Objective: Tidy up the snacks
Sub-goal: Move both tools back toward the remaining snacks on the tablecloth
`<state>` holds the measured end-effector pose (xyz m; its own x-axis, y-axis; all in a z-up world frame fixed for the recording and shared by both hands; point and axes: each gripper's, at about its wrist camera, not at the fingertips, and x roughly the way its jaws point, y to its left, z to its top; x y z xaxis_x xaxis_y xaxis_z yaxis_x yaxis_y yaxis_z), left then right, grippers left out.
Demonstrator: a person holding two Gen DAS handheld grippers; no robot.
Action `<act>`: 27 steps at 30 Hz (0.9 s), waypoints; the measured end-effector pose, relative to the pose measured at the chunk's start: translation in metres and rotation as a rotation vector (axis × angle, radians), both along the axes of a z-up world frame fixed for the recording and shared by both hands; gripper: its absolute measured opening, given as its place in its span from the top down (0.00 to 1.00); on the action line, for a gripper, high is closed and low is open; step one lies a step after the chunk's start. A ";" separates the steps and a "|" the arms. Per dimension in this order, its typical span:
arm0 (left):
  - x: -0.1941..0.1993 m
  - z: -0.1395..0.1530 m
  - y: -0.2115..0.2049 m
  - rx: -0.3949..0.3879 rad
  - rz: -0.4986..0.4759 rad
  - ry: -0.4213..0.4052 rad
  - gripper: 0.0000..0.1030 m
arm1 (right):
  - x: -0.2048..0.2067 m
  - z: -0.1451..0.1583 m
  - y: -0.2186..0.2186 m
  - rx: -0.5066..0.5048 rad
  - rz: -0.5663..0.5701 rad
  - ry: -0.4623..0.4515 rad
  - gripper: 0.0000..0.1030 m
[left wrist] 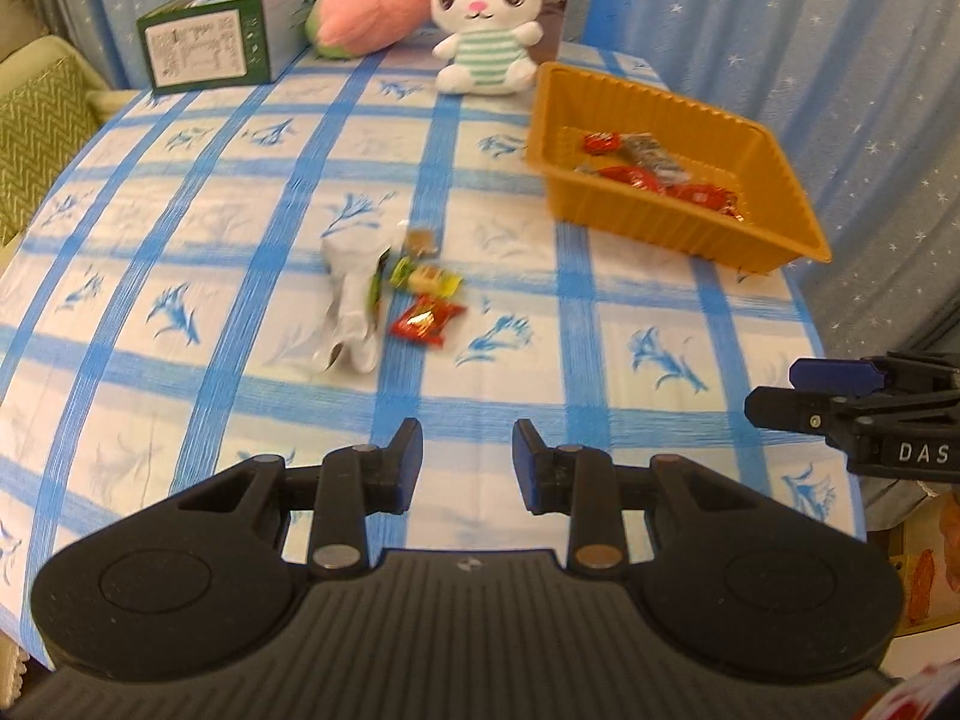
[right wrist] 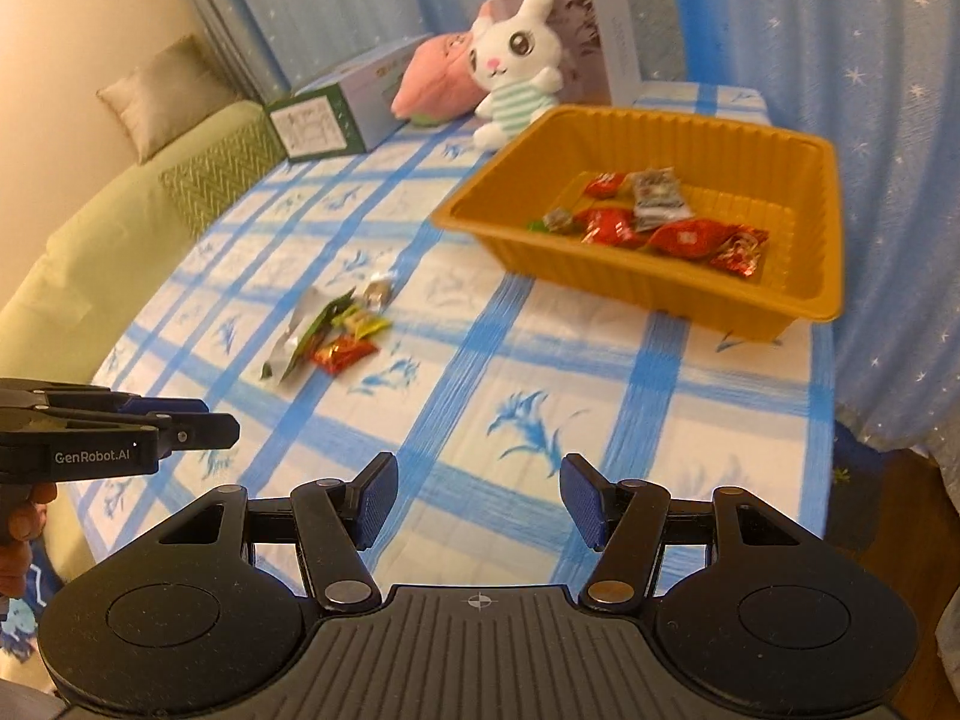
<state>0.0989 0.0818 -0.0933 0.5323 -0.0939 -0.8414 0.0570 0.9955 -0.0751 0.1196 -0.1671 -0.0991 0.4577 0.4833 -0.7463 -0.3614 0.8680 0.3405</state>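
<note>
Blue pads on both tools, jaws apart, nothing between them. Your left gripper [left wrist: 467, 461] hovers over the near edge of the checked cloth [left wrist: 630, 276]; your right gripper [right wrist: 478, 503] does the same further toward the right side. Each wrist view catches the other tool from the side: the left view shows the right one at the right edge, the right view shows the left one at the left edge. Only the right view shows your hand [right wrist: 21, 531] under that left tool.

Mid-table, a small pile of loose snacks. Nearest is a red candy [left wrist: 427, 321], behind it a yellow-green candy [left wrist: 423, 276], then a small brown one [left wrist: 422, 242], with a crumpled white wrapper [left wrist: 351, 300] just beside them on the left. In the right view the wrapper shows a green printed face that the left view mostly hides.

Further right, the orange tray [left wrist: 774, 243] sits near the table's right edge, well apart from the pile. It holds several red candies [right wrist: 684, 238] and a grey packet [right wrist: 657, 197]; the right view looks into it better.

At the back: a white bunny [left wrist: 485, 24], a pink plush [left wrist: 366, 9] touching it, a green box [left wrist: 207, 51] to the left. A sofa [right wrist: 120, 228] with a cushion shows clearly only in the right view.
</note>
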 end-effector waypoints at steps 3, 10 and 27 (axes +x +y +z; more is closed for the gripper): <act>-0.001 -0.004 0.006 0.001 0.013 0.009 0.71 | 0.000 -0.006 0.010 -0.006 0.022 0.015 0.42; -0.001 -0.010 0.021 0.007 0.038 0.010 0.71 | 0.004 -0.017 0.035 -0.022 0.064 0.025 0.42; 0.019 -0.017 0.054 0.016 0.040 -0.019 0.71 | 0.031 -0.024 0.106 -0.027 0.121 -0.032 0.42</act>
<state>0.1177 0.1363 -0.1099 0.5512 -0.0586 -0.8323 0.0180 0.9981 -0.0584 0.1510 -0.0608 -0.1233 0.4207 0.5162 -0.7460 -0.4743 0.8261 0.3042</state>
